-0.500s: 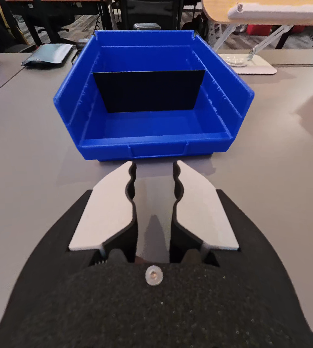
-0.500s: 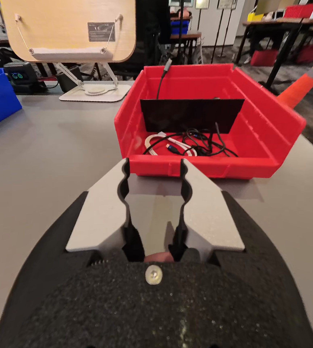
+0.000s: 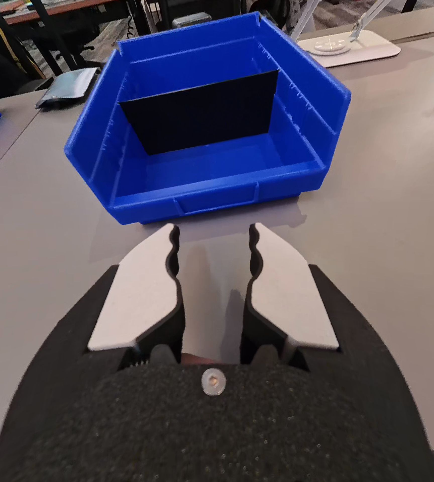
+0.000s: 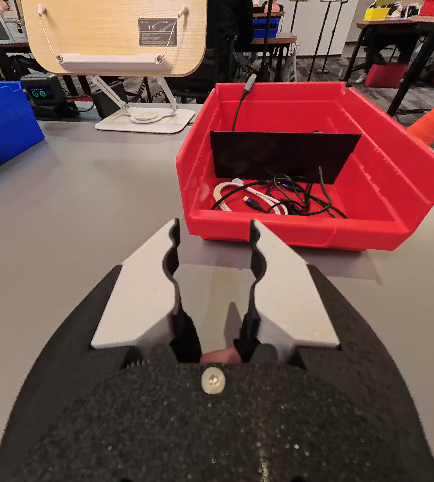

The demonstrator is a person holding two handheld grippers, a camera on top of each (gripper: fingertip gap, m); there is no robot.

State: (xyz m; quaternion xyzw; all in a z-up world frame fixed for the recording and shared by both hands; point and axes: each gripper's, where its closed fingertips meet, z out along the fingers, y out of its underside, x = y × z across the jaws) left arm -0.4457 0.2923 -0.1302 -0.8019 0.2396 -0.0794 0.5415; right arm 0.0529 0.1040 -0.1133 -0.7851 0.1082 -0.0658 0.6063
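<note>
While hovering over table, spread apart and gripping nothing: left gripper. Just ahead of its fingertips, not touching: blue bin, split crosswise by black divider; near compartment bare, floor of far one hidden behind divider.

Likewise spread and empty: right gripper. Ahead and slightly right of it: red bin, right finger overlapping its front wall in view, contact unclear. Near compartment holding tangled black and white cables; from far compartment, one grey plug poking above back wall. No cable seen outside red bin.
</note>
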